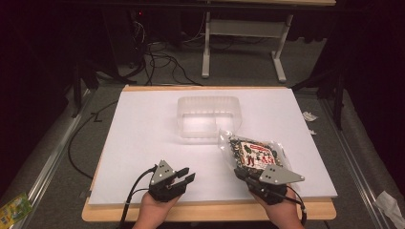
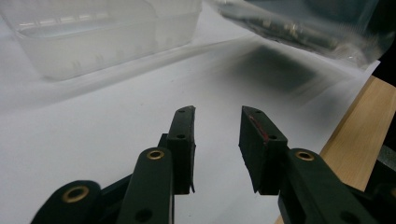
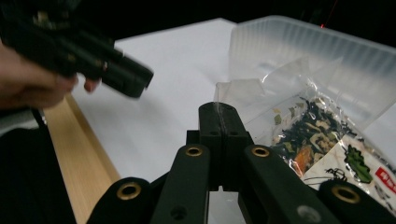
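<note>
Inspector: On the white sheet covering the wooden table point(image 1: 210, 212), your right gripper point(image 3: 223, 122) has its black jaws pressed together on the clear film edge of the snack bag point(image 1: 253, 153). The bag is crinkled, glossy plastic with dark dried pieces and a printed label inside.

Operator: Where does the bag sit?

Inspector: It lies toward your right, near the front of the sheet, just beside the near right corner of the plastic tub point(image 1: 208, 117). From the left gripper view it looks lifted, a shadow beneath it; whether any part touches the sheet, I cannot tell. The tub is translucent, rectangular, ribbed along its walls, with rounded corners.

Operator: And my left side?

Inspector: Your left gripper point(image 2: 217, 126) hovers near the front edge, jaws apart, nothing between the flat black pads point(image 2: 182, 135). One pad shows a reddish streak.
</note>
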The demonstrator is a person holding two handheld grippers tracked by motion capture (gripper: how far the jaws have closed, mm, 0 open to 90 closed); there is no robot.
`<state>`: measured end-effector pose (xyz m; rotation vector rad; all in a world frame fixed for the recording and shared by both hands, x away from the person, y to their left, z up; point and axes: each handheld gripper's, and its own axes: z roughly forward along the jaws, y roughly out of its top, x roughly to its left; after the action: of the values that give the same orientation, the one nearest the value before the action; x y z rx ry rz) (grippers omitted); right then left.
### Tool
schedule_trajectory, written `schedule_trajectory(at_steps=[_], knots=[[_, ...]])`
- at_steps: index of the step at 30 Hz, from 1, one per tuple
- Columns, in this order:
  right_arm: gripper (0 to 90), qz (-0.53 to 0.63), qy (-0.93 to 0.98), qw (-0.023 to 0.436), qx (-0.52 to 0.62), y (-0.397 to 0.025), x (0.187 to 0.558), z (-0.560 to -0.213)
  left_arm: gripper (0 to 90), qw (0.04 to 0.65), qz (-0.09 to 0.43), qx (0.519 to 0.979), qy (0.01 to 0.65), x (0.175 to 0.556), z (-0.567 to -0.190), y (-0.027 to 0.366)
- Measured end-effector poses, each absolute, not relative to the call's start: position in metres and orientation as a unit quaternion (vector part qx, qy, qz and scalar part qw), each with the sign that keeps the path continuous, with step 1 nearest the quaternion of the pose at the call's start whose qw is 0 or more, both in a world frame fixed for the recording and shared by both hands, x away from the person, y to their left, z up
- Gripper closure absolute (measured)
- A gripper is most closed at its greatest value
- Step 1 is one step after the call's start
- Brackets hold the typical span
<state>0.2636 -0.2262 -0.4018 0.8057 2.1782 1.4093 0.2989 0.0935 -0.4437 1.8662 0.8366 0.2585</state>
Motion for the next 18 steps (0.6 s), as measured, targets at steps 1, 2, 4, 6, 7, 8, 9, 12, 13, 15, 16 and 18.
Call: schedule_trajectory(at_steps=[1, 2, 4, 6, 7, 8, 9, 12, 13, 15, 16, 18], knots=[[90.0, 0.507, 0.784, 0.211, 0.290, -0.226, 0.264, -0.402, 66.3, 0.514, 0.108, 0.776, 0.348, 0.299, -0.444, 0.094], [90.0, 0.512, 0.780, 0.213, 0.291, -0.228, 0.264, -0.397, 66.3, 0.514, 0.108, 0.776, 0.348, 0.299, -0.444, 0.094], [90.0, 0.527, 0.770, 0.223, 0.284, -0.233, 0.267, -0.387, 66.3, 0.515, 0.110, 0.776, 0.348, 0.299, -0.443, 0.094], [90.0, 0.544, 0.757, 0.224, 0.283, -0.237, 0.269, -0.377, 65.8, 0.515, 0.112, 0.776, 0.348, 0.299, -0.443, 0.096], [90.0, 0.553, 0.751, 0.223, 0.284, -0.237, 0.270, -0.374, 65.5, 0.515, 0.112, 0.775, 0.349, 0.299, -0.443, 0.096], [90.0, 0.561, 0.748, 0.224, 0.276, -0.238, 0.271, -0.371, 64.9, 0.517, 0.114, 0.773, 0.350, 0.300, -0.443, 0.097], [90.0, 0.574, 0.740, 0.227, 0.267, -0.237, 0.270, -0.362, 63.6, 0.517, 0.115, 0.772, 0.351, 0.300, -0.443, 0.097], [90.0, 0.585, 0.735, 0.226, 0.258, -0.235, 0.268, -0.354, 62.1, 0.522, 0.116, 0.768, 0.353, 0.301, -0.442, 0.099], [90.0, 0.592, 0.731, 0.229, 0.250, -0.234, 0.267, -0.349, 60.6, 0.523, 0.118, 0.767, 0.354, 0.301, -0.441, 0.100], [90.0, 0.603, 0.725, 0.232, 0.238, -0.231, 0.266, -0.341, 57.8, 0.524, 0.121, 0.764, 0.355, 0.301, -0.441, 0.101], [90.0, 0.612, 0.720, 0.235, 0.230, -0.229, 0.265, -0.334, 54.8, 0.528, 0.124, 0.760, 0.359, 0.301, -0.440, 0.103], [90.0, 0.621, 0.714, 0.237, 0.219, -0.226, 0.265, -0.326, 51.5, 0.529, 0.128, 0.758, 0.360, 0.302, -0.439, 0.104]])
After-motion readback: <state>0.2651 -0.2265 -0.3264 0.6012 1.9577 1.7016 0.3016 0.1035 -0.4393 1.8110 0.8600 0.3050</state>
